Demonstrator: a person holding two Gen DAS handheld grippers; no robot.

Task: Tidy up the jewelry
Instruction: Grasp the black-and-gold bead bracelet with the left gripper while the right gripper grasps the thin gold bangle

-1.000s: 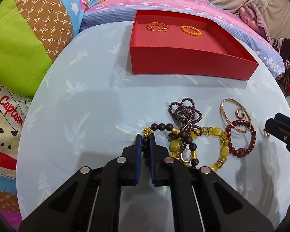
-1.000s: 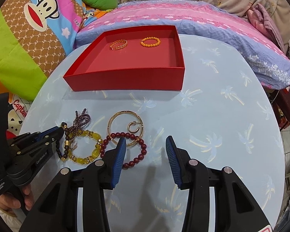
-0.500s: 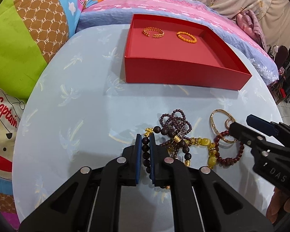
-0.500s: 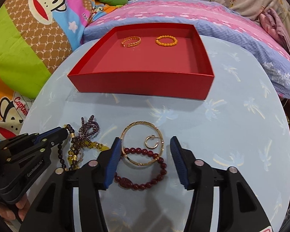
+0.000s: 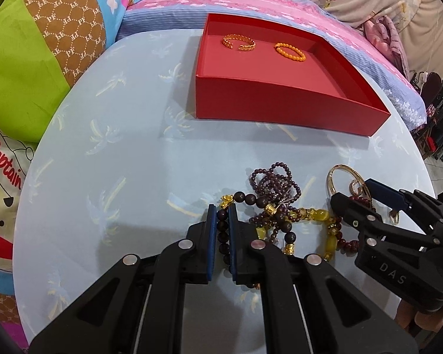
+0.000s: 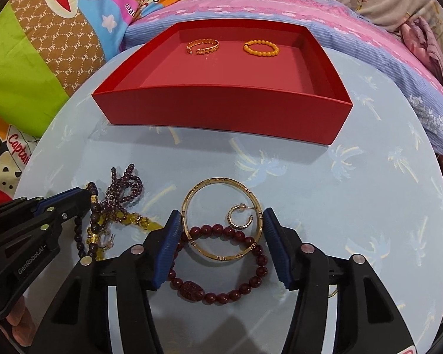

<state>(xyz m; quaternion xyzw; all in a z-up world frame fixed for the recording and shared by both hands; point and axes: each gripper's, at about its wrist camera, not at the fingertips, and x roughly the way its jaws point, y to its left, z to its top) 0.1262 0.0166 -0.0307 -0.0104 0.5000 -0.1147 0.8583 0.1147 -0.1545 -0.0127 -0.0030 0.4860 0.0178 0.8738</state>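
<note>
Red box (image 6: 221, 112) sat in the upper middle of both views with only two pieces inside along its far wall, a gold cuff (image 6: 203, 46) and an orange bead bracelet (image 6: 261, 49). So the sorting was barely started. Everything else lay on the blue table (image 5: 127, 159): the left gripper (image 5: 222, 216) was clamped on a dark bead bracelet (image 5: 223, 236) at lower centre, tangled, I think, with the purple strand (image 5: 276, 181) and yellow beads (image 5: 320, 215). The right gripper (image 6: 221, 221) was spread wide around the gold bangle (image 6: 223, 218), the maroon bracelet (image 6: 218, 265) and a small hoop earring (image 6: 239, 216), gripping nothing.
</note>
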